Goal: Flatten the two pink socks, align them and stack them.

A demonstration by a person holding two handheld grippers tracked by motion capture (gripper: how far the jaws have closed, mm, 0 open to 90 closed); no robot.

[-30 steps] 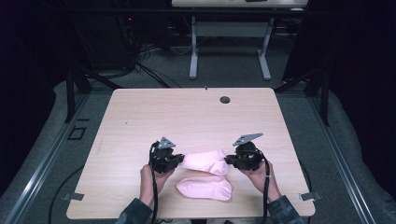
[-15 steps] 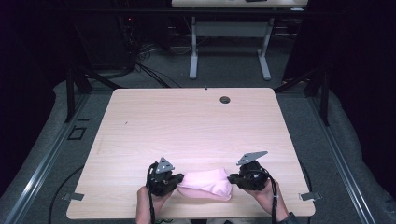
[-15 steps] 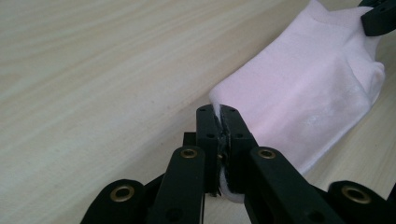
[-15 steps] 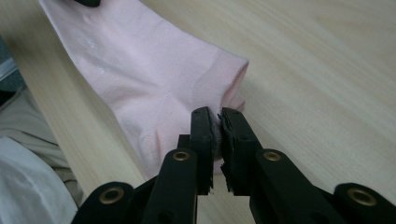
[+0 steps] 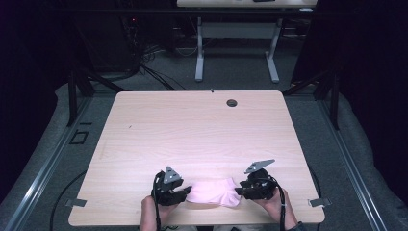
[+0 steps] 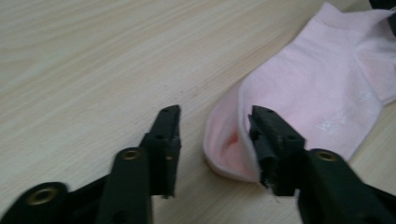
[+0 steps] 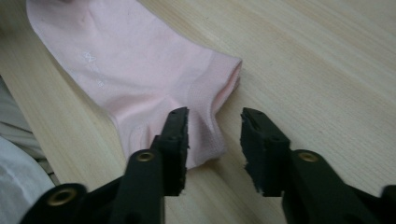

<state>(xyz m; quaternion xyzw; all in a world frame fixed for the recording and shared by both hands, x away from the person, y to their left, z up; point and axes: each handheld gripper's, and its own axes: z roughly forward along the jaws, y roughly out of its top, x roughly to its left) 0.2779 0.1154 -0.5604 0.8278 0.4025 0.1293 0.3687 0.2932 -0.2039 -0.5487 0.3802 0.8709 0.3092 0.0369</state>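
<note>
Wooden table [image 5: 202, 130]: pink socks [image 5: 214, 192] (stacked) between opened hand-held grippers.

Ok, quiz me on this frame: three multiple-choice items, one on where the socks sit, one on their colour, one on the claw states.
1. Where do the socks lie on the table?
A. by the far edge, next to the round hole
B. near the person's edge, between the two claws
C. at the table's far left corner

2. What colour are the socks?
A. pale pink
B. dark blue
C. grey

3. How do the left claw and the right claw stand?
A. both clamped on the socks
B. left shut, right open
C. both open, pressing on nothing

Answers:
1 B: the high view shows them near the edge closest to the person, a claw at either end.
2 A: all three views show light pink fabric.
3 C: each gripper view shows a gap between the jaws; they have just been opening, with fabric lying slack by them.
</note>
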